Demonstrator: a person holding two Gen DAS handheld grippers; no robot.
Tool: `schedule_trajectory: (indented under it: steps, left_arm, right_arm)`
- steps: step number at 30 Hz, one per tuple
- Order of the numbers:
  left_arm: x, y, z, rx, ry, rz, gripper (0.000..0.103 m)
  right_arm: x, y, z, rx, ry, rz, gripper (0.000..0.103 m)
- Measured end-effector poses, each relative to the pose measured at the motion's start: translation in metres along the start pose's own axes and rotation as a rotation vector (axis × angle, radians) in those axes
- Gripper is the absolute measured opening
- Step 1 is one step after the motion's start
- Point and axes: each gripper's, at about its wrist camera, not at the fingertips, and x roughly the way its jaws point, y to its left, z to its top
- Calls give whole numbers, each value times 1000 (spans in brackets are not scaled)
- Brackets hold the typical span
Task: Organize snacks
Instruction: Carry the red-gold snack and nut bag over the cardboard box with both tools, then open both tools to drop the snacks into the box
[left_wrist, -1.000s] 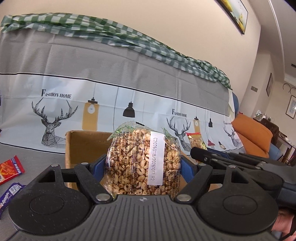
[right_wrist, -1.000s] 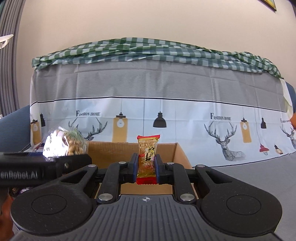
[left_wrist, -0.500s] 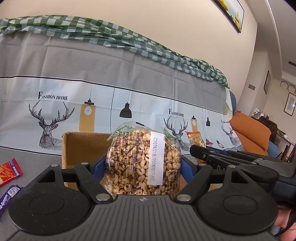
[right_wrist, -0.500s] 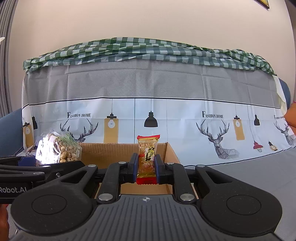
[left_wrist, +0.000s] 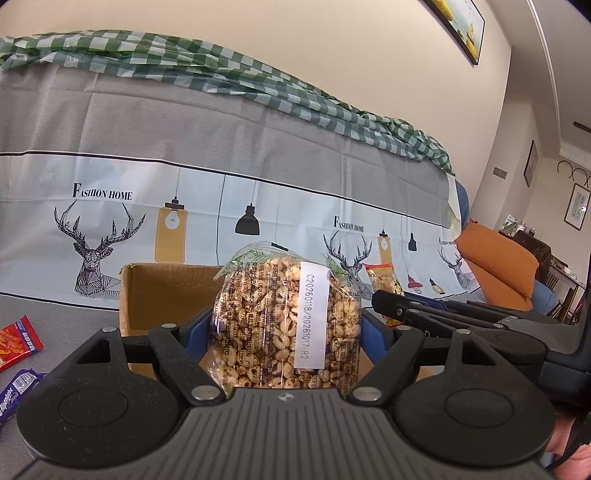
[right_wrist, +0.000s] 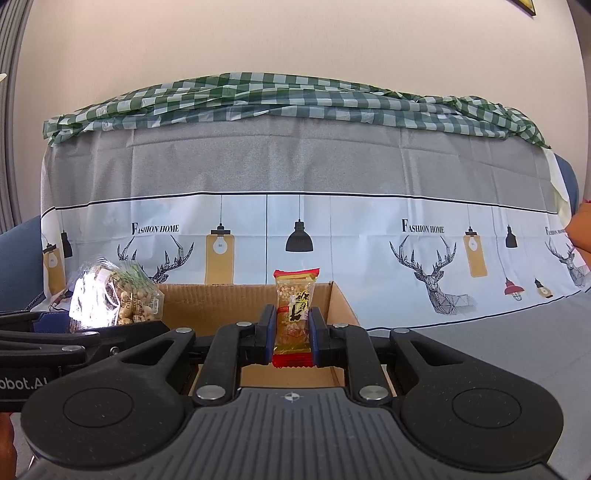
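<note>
My left gripper (left_wrist: 286, 325) is shut on a clear bag of peanuts (left_wrist: 286, 321) with a white label, held upright over the open cardboard box (left_wrist: 162, 295). My right gripper (right_wrist: 292, 328) is shut on a small red and yellow snack pack (right_wrist: 293, 314), held upright above the same box (right_wrist: 221, 306). The peanut bag also shows at the left of the right wrist view (right_wrist: 114, 299). The snack pack also shows at the right of the left wrist view (left_wrist: 382, 277). The box floor is mostly hidden.
A red snack packet (left_wrist: 16, 338) and a purple one (left_wrist: 16, 391) lie on the grey cover left of the box. A deer-print cloth (right_wrist: 295, 236) hangs behind. An orange cushion (left_wrist: 495, 269) is far right.
Both grippers have shifted slightly toward the box with their loads; the box rim looks a little nearer. Neither grip has changed.
</note>
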Motion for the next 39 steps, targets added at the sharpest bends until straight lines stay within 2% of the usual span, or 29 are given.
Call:
schedule_trajectory:
  steps: [39]
  left_arm:
    - [-2,-5,3,6,-8,-2,83]
  right_arm:
    - [0,0,0,-2,-11,-4,19]
